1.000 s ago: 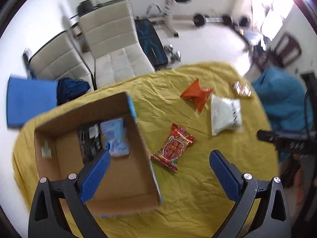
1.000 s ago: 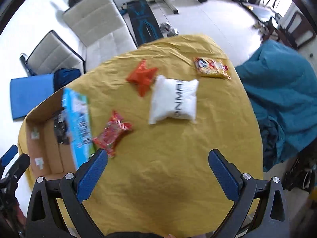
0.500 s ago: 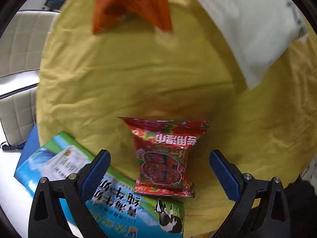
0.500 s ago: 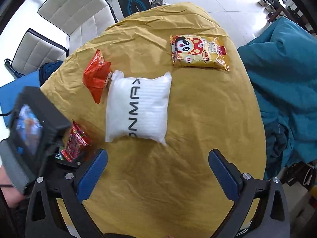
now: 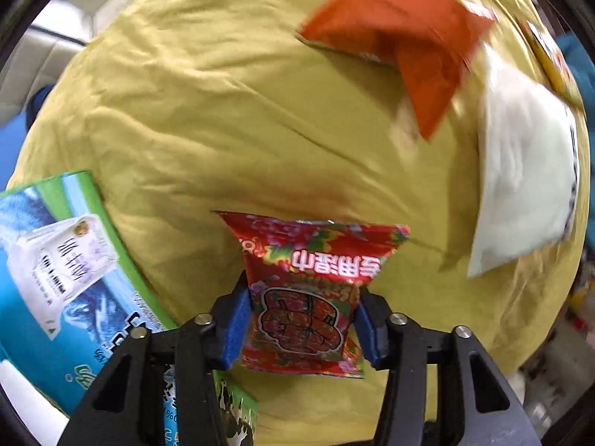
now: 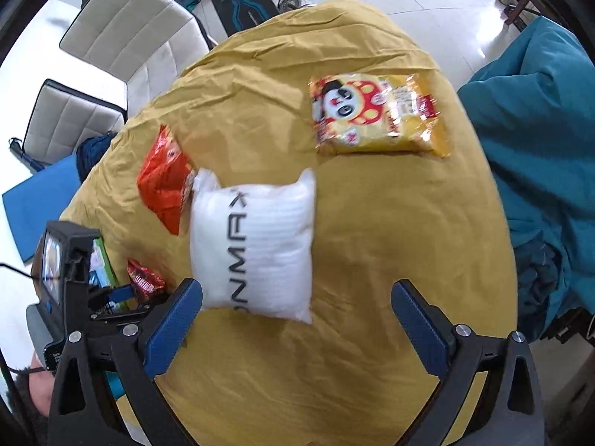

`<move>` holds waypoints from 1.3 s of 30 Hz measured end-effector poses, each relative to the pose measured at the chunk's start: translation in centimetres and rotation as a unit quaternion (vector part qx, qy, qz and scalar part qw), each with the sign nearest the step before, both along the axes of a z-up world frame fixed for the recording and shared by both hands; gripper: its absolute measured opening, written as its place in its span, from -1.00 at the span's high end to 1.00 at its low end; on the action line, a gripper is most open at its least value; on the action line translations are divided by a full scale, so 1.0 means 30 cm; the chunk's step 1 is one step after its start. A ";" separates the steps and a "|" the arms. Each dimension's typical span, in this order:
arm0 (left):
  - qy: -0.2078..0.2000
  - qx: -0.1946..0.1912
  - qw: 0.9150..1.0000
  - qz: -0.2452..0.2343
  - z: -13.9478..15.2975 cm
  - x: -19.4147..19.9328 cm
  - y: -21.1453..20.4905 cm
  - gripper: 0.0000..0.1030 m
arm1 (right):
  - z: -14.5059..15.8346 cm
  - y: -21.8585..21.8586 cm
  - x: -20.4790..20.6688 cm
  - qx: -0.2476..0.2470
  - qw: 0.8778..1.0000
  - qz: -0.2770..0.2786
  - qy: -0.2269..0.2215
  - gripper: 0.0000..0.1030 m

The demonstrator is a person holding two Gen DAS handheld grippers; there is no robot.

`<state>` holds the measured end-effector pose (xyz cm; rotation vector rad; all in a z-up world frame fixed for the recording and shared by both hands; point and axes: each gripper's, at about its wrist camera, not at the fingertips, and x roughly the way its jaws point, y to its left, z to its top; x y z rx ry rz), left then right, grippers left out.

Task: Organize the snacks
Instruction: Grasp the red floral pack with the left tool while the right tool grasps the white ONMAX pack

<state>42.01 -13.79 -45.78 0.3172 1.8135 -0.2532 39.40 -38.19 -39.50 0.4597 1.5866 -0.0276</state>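
My left gripper (image 5: 302, 325) is shut on a red snack packet (image 5: 308, 290) with printed characters, its blue pads pressing both sides. Beyond the packet lie an orange packet (image 5: 401, 33) and a white pillow-like bag (image 5: 520, 186) on the yellow cloth. In the right wrist view my right gripper (image 6: 297, 316) hangs open just above the near edge of the white bag (image 6: 256, 245). The orange packet (image 6: 165, 178) touches the bag's left side, and a yellow panda-print packet (image 6: 375, 115) lies farther back. The left gripper (image 6: 111, 293) and red packet (image 6: 145, 278) show at the left.
A cardboard box with a blue-and-green printed side (image 5: 55, 271) stands left of the red packet. The yellow tablecloth (image 6: 372, 223) covers the round table. White chairs (image 6: 130, 33) stand behind it, and a teal cover (image 6: 539, 130) lies to the right.
My left gripper has dropped from above the box to the red packet and shut on it. My right gripper has moved forward over the white bag, still open.
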 end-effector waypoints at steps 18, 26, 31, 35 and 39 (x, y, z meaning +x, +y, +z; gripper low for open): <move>-0.016 -0.030 0.997 0.075 -0.063 0.031 0.042 -0.23 | -0.246 0.221 0.096 -0.008 0.998 -0.005 0.063 -0.92; -0.070 -0.027 0.994 0.079 0.013 -0.093 -0.027 0.16 | -0.193 0.204 0.032 0.002 0.999 0.001 0.043 -0.45; -0.082 -0.045 0.992 0.083 0.104 -0.178 -0.079 0.17 | -0.143 0.206 -0.015 0.001 0.999 0.019 0.034 -0.41; -0.084 -0.083 0.988 0.095 0.212 -0.210 -0.073 0.17 | -0.089 0.223 -0.054 0.015 1.000 0.021 0.018 -0.41; -0.101 -0.122 0.982 0.106 0.347 -0.263 -0.074 0.17 | -0.003 0.217 -0.098 0.024 0.999 0.032 -0.003 -0.40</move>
